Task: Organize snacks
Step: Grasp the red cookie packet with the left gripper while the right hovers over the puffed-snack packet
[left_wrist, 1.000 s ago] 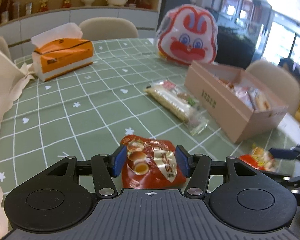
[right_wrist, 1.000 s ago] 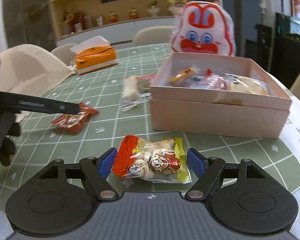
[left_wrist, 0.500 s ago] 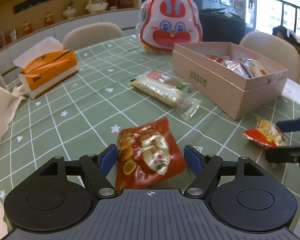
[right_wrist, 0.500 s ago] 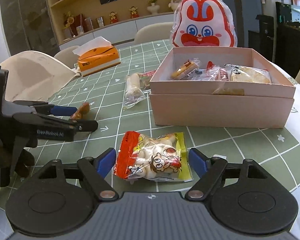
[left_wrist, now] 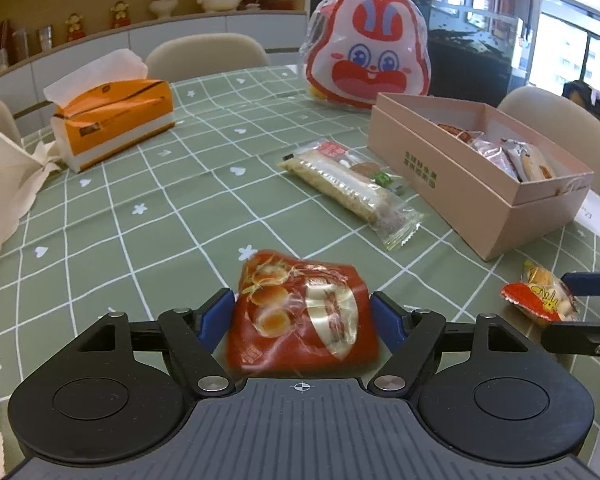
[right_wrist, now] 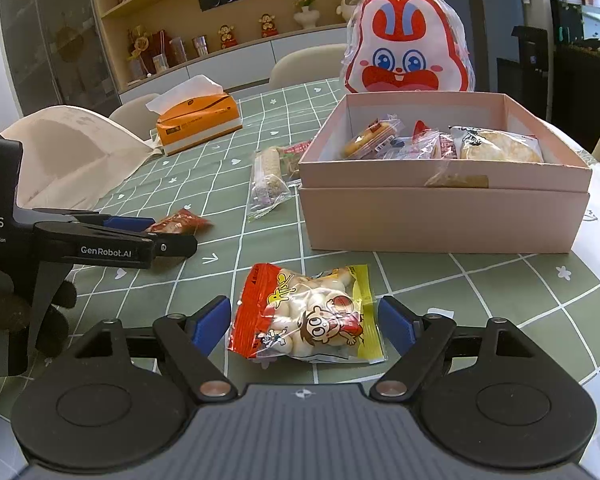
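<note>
Both grippers point forward and downward at a shallow slant over the green checked tablecloth [left_wrist: 148, 216].

The left gripper [left_wrist: 303, 312] has its blue pads set wide. Its jaws have just been opening, and the red snack packet [left_wrist: 300, 316] lies on the cloth between them. A slim gap shows at each pad, so the packet is bracketed but not pinched. In the right wrist view this same gripper [right_wrist: 172, 236] enters from the left edge, low over the table, with a dark gloved hand [right_wrist: 16, 312] around its handle.

The right gripper [right_wrist: 303, 322] also stands wide, its jaws having eased further apart. The red and yellow snack bag [right_wrist: 306, 314] rests flat on the cloth between the pads, with clear space on both sides. From the left wrist view that gripper [left_wrist: 580, 300] appears at the right edge, with the bag [left_wrist: 540, 296] between its fingers.

Farther on, a long clear-wrapped biscuit pack [left_wrist: 352, 188] lies diagonally on the cloth, just beside the pink open box [right_wrist: 444, 216]. The box holds several wrapped snacks [right_wrist: 440, 144]. Behind the box stands a rabbit-face bag [right_wrist: 410, 46]. To the far left sits an orange tissue box [left_wrist: 112, 116], with a white paper bag [right_wrist: 68, 156] nearby. Beige chairs [left_wrist: 206, 56] ring the far side of the table.
</note>
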A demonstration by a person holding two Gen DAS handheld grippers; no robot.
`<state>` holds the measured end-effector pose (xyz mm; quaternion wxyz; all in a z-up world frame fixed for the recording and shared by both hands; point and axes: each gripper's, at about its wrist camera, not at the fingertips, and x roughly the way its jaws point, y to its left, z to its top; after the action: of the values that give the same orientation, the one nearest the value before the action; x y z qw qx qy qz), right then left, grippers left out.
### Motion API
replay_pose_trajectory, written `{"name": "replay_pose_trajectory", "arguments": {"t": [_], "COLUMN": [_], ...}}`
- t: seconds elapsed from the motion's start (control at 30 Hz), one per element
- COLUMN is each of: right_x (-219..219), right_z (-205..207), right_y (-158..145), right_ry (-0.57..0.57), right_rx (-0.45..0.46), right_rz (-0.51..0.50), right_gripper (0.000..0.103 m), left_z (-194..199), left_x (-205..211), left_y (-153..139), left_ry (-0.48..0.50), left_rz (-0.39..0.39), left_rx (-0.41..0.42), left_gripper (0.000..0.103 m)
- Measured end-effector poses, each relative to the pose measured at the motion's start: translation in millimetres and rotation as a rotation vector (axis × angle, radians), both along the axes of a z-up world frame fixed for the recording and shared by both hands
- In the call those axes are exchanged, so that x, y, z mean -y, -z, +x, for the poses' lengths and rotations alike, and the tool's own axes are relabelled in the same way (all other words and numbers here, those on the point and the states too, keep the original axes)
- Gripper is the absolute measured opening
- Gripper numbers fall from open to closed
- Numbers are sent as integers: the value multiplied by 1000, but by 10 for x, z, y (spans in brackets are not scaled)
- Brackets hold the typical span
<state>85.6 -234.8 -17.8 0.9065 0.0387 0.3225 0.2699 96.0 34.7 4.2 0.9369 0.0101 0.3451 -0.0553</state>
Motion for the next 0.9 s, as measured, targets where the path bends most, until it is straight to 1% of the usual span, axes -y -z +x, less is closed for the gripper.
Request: {"name": "replay_pose_trajectory", "arguments": {"t": [0.2, 0.33, 0.4, 0.47, 0.53, 0.6, 0.8, 0.9], "right_x": [0, -1, -3, -33, -104, -175, -429, -516], "right_z": [2, 3, 0, -8, -33, -69, -213, -258], "right_y": [-1, -2, 1, 1, -2, -5, -33, -40], "right_ry": [0, 0, 0, -1, -3, -19, -119, -110], "right_rx": [0, 0, 4, 9, 22, 31, 47, 62], "right_rz": [1, 0, -6, -27, -72, -105, -141, -180], "right_gripper": [82, 82, 82, 82, 82, 82, 82, 82], "left_z": [-120, -383, -542, -665, -736, -740, -762, -779], "left_x": [-42, 21, 37, 32, 13, -23, -80, -115], "left_y": [-12, -18, -14, 8, 18, 17, 27, 34], "left_ry": [34, 78, 96, 99, 89, 83, 86, 85], "left_rz": [-45, -28, -32, -47, -63, -94, -139, -163], "left_rx": [5, 16, 21, 23, 36, 33, 41, 46], "left_gripper": [77, 77, 77, 77, 77, 77, 78, 78]}}
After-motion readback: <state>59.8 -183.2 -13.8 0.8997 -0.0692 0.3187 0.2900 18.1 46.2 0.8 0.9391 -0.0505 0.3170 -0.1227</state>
